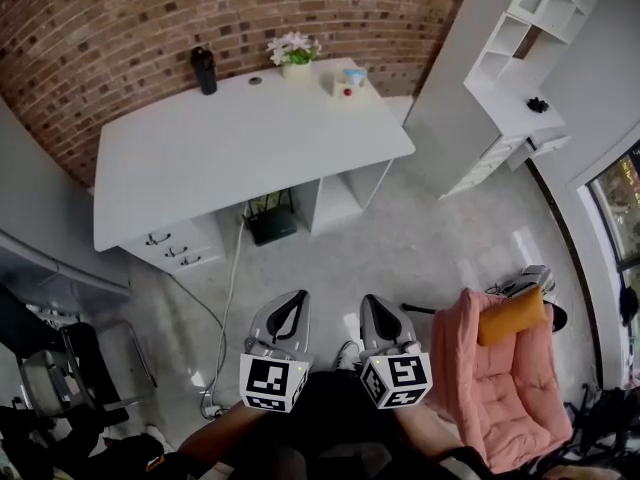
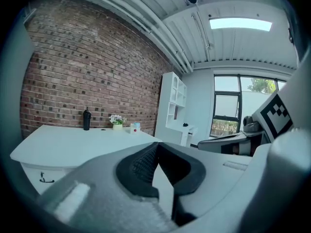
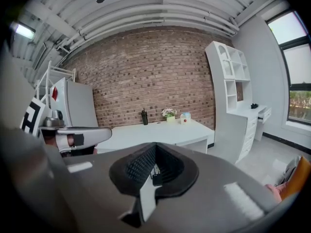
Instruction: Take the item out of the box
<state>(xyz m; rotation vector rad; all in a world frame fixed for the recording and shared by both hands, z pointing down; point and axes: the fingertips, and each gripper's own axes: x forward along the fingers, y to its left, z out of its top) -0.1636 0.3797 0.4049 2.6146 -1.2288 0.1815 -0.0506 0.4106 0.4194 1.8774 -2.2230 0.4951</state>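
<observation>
box: small white-and-blue box (image 1: 348, 78) at the far right corner of the desk (image 1: 200, 168), just beside the flower pot (image 1: 296, 68)
left gripper (image 1: 288, 306): jaws pressed together, nothing in them
right gripper (image 1: 384, 314): same deal, closed and empty
direction: box is well ahead of both and a bit right, so we reckon the right one's nearer
box's long side: too small to tell
</observation>
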